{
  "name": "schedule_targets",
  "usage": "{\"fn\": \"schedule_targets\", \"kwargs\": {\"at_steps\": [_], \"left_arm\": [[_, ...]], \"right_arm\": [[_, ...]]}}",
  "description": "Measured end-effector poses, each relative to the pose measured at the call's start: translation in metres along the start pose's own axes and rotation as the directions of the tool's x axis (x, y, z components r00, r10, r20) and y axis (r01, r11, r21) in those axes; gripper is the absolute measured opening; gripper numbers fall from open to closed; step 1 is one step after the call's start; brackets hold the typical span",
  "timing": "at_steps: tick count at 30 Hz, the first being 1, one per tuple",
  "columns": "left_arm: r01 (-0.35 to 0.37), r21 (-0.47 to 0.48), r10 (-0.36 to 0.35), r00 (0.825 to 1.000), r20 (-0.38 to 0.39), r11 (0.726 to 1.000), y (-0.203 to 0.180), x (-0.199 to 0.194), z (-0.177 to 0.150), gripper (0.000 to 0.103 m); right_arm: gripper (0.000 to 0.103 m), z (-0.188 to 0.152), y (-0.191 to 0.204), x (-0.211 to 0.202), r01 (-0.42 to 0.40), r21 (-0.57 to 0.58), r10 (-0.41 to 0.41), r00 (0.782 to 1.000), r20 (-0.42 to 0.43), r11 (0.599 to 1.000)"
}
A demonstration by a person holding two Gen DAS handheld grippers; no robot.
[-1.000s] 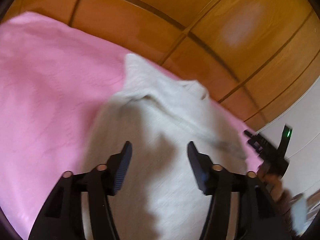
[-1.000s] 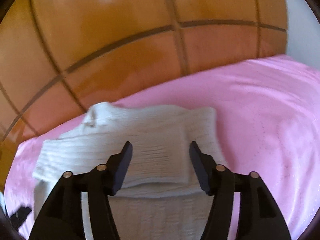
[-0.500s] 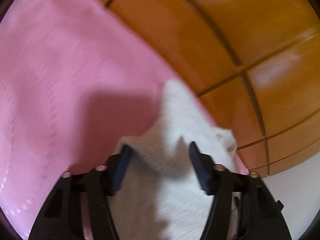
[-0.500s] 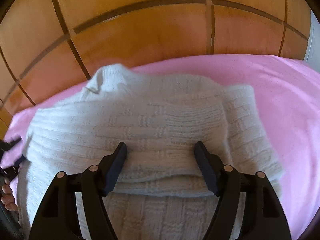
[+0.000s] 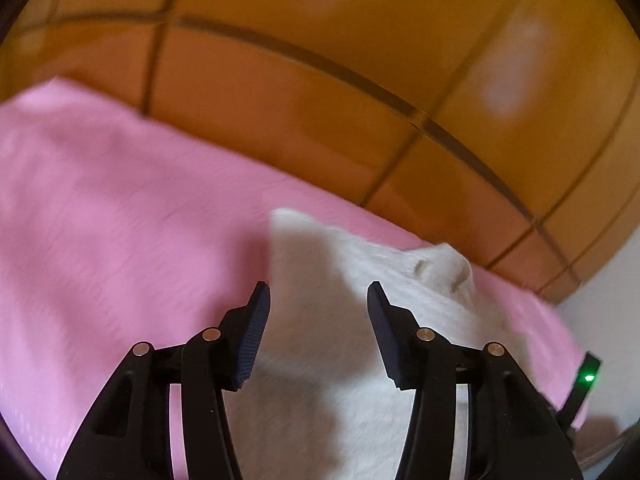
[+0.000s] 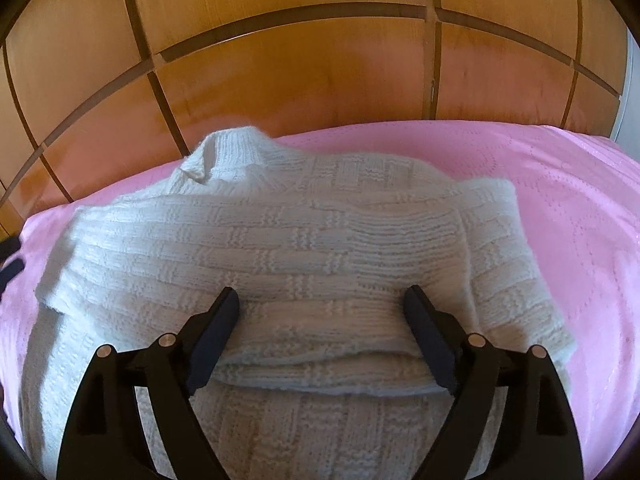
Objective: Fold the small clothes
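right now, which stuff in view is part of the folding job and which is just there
Part of the job:
- white knit sweater, partly folded on the bed
- left gripper, open above the sweater
- right gripper, open over the folded edge

Just there:
- pink bedspread under the sweater
- wooden panelled wall behind the bed

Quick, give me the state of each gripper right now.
Left gripper: open, holding nothing, above the white knitted sweater.
Right gripper: open, holding nothing, fingers astride a folded sweater edge.
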State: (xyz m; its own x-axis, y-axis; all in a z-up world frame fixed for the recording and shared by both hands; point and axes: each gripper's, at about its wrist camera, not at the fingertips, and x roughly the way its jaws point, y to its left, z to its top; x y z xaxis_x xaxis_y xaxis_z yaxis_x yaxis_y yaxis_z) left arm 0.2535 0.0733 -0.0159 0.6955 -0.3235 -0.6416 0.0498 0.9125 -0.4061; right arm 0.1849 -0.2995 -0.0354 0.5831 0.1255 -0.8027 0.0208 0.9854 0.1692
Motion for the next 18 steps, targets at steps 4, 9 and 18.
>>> {"fn": "schedule_targets", "kwargs": {"at_steps": [4,9,18], "left_arm": [[-0.029,0.067,0.033,0.998,-0.057,0.997,-0.013,0.042,0.006,0.052],[-0.075,0.054,0.08,0.993,-0.088,0.996,0.015,0.081,-0.01,0.052],[-0.167,0.047,0.17,0.984,-0.056,0.985,0.012,0.03,-0.024,0.075]], "right_arm": [[0.088,-0.001,0.0,0.0,-0.007,-0.003,0.007,1.0,0.0,1.0],[0.09,-0.001,0.001,0.001,-0.016,-0.007,0.016,1.0,0.001,1.0],[0.094,-0.001,0.002,0.002,-0.029,-0.007,0.029,1.0,-0.003,1.0]]}}
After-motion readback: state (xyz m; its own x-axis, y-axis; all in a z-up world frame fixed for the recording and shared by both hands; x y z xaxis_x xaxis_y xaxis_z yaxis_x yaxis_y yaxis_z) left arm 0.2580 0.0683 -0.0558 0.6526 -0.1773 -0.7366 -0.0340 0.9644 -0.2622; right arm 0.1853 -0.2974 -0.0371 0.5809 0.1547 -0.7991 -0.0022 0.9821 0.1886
